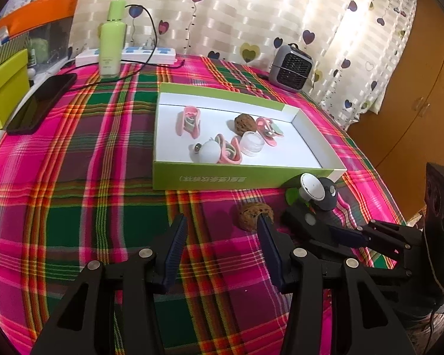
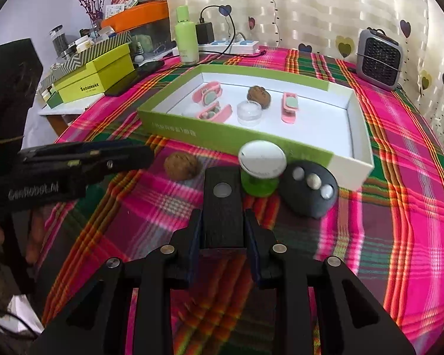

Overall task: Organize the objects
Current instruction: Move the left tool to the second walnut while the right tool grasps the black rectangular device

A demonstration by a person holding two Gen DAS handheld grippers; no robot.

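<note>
A green-walled box (image 1: 245, 177) (image 2: 192, 127) with a white floor holds pink clips, a walnut, a clear round pot and a white ball. A loose walnut (image 1: 248, 216) (image 2: 181, 166) lies on the plaid cloth in front of it. My left gripper (image 1: 222, 230) is open, its right finger touching or just before the walnut. My right gripper (image 2: 223, 230) is shut on a black rectangular block (image 2: 223, 207) (image 1: 305, 222). Beyond the block stand a white-topped green piece (image 2: 262, 168) and a dark round disc (image 2: 310, 188) with three studs.
A green bottle (image 1: 112, 38), a power strip (image 1: 127, 54) with cables and a phone (image 1: 41, 103) are at the back left. A grey small heater (image 1: 291, 68) stands at the back right. Yellow-green boxes (image 2: 94, 74) are stacked off the table's left edge.
</note>
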